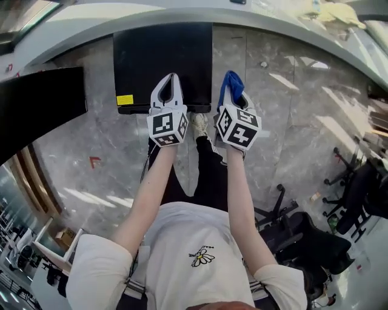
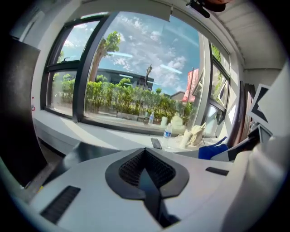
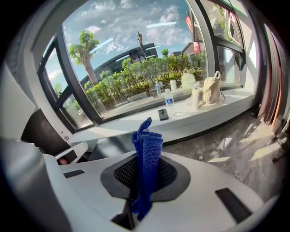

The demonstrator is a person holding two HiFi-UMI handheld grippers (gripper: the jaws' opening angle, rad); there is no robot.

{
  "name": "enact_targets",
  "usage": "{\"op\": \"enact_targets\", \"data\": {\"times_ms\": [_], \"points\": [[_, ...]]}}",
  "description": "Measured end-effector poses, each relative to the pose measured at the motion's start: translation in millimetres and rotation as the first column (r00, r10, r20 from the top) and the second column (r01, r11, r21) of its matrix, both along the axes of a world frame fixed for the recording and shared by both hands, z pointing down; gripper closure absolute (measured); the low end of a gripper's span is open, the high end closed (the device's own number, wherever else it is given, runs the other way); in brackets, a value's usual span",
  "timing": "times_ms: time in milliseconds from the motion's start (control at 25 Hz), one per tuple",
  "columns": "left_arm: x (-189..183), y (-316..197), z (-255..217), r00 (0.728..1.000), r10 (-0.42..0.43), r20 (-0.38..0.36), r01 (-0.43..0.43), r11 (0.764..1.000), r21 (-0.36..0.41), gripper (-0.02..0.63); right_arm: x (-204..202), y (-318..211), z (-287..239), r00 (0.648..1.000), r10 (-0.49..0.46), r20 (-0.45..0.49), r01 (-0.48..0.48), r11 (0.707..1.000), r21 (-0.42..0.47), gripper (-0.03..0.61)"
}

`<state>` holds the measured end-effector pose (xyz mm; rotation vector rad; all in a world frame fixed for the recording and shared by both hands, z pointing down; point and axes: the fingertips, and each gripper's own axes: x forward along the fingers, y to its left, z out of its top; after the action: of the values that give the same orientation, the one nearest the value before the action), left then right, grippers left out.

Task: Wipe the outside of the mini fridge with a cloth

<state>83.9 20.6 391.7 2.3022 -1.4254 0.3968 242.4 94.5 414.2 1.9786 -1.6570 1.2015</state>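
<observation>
You stand over the black box-shaped mini fridge (image 1: pixel 162 60), which sits on the grey marble-patterned floor (image 1: pixel 273 139) at its far edge, backed against the curved white window sill (image 1: pixel 79 18). Its near edge, with a small yellow label (image 1: pixel 125 100) at the left corner, lies just in front of your feet.

Your right gripper (image 1: pixel 235 100) has its jaws clamped on a folded blue knitted cloth (image 3: pixel 147 149). The cloth is pinched low, so a good length stands proud beyond the jaw tips, and that looks like the part meant to meet the fridge rather than the plastic jaws. It hangs over the right end of the fridge's near edge. Neither gripper view shows it pressed on the fridge, so I judge that it is not yet in contact.

Your left gripper (image 1: pixel 171 82) hovers just beside it, over the middle of the same edge. Its jaws are brought together with nothing between them, so it is a spare hand that could steady the fridge if it shifts.

Both grippers point level toward the window, so wiping looks not yet begun. You would need to tip the right one down to lay the cloth flat on the top face.
</observation>
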Motion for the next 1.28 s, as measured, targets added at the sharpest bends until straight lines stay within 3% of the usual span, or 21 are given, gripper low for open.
{"op": "enact_targets", "data": {"times_ms": [160,280,440,560,800,1000,1160,1280], "points": [[-21.2,-21.0,-98.9,0.998,-0.048,-0.038,0.053,0.992,0.118,0.609,-20.7,-36.5,-82.2,0.997,-0.071,-0.025,0.074,0.992,0.105,0.517],[-33.0,-39.9,-176.9,0.991,-0.089,-0.096,0.107,0.972,0.210,0.609,-35.5,-69.0,-161.8,0.986,-0.140,-0.085,0.155,0.964,0.218,0.517],[-51.1,-41.0,-253.9,0.998,-0.031,-0.056,0.048,0.940,0.338,0.609,-64.7,-72.8,-245.9,0.969,-0.181,-0.168,0.225,0.927,0.300,0.517],[-79.7,-51.9,-293.0,0.997,-0.023,-0.070,0.047,0.931,0.362,0.609,-96.5,-81.1,-291.2,0.956,-0.230,-0.183,0.284,0.885,0.369,0.517],[-122.3,-34.6,-313.1,0.999,0.015,-0.043,0.002,0.928,0.372,0.609,-140.9,-59.9,-324.3,0.942,-0.285,-0.180,0.337,0.823,0.457,0.516],[-149.4,-40.9,-323.8,0.999,0.009,-0.034,0.005,0.923,0.386,0.609,-165.5,-59.7,-331.8,0.923,-0.302,-0.239,0.382,0.800,0.463,0.517],[-147.6,-46.1,-336.5,0.999,0.031,-0.044,-0.010,0.909,0.417,0.609,-177.6,-72.6,-342.5,0.918,-0.289,-0.272,0.389,0.786,0.481,0.517],[-146.2,-42.6,-333.0,0.997,0.041,-0.059,-0.014,0.915,0.404,0.609,-187.5,-72.8,-348.8,0.914,-0.284,-0.290,0.397,0.778,0.488,0.517]]}}
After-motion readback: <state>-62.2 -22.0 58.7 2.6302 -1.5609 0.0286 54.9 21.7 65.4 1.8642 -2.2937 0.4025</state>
